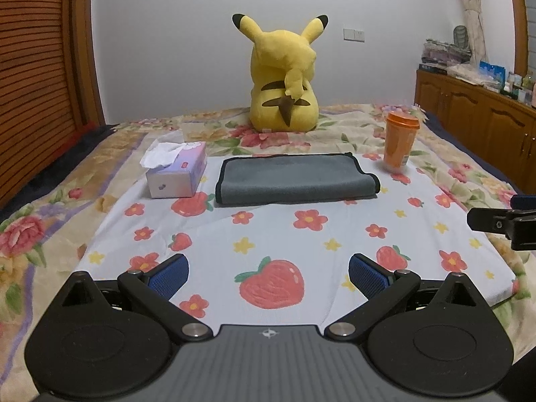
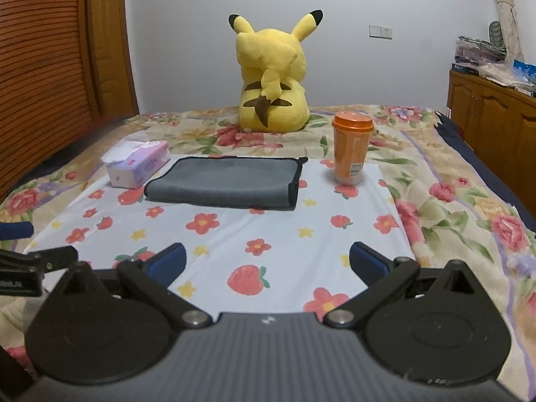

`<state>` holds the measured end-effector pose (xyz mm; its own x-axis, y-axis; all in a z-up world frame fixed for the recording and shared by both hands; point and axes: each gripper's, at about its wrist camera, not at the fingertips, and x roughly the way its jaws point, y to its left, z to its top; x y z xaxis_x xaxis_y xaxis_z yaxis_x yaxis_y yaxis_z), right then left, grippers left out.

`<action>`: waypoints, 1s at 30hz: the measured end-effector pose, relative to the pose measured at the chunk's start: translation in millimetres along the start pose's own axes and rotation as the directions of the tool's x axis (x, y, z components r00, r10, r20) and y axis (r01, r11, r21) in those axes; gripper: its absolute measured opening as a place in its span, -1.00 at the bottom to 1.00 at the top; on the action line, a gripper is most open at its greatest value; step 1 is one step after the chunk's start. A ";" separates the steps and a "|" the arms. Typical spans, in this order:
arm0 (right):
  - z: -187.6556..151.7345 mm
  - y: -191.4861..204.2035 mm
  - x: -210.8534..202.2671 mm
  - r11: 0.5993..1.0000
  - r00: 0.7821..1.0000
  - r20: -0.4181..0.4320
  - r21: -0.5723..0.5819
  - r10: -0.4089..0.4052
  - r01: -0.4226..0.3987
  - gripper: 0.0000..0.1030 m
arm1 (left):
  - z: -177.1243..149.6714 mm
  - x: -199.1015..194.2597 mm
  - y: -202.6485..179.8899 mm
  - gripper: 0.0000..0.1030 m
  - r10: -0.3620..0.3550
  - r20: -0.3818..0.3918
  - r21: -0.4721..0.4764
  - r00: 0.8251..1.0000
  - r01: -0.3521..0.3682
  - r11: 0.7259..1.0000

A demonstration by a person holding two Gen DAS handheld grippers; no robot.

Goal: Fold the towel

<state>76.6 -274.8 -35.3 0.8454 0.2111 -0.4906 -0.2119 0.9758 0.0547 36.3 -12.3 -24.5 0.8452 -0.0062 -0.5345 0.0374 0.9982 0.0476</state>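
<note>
White tissues poke from the tissue box [image 1: 177,175] beside the folded towel [image 1: 296,177]; the lidded orange cup's [image 1: 399,140] contents are hidden. Left gripper [image 1: 268,276] and right gripper [image 2: 267,264] hover level at the bed's near edge, fingers spread, empty.

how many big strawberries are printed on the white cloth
5 visible: one by the left claw, one right, one left, one beside the towel, one far right; others possibly hidden.

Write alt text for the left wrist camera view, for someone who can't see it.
A grey towel, already folded, lies on a strawberry-print cloth on a bed, beyond the open left tool, which holds nothing. A tissue box sits left of the towel, an orange cup to its right, and a yellow plush toy behind.
</note>
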 end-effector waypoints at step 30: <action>-0.7 -6.5 -18.1 1.000 0.992 0.126 0.012 -0.022 0.021 1.00 | 1.7 -33.7 2.8 1.00 0.026 0.188 -0.005 0.982 -0.026 1.000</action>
<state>62.4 -285.0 -27.4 0.9051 0.1952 -0.3778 -0.1887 0.9805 0.0546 8.8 -9.3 -5.0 0.9310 0.0087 -0.3650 0.0132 0.9983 0.0573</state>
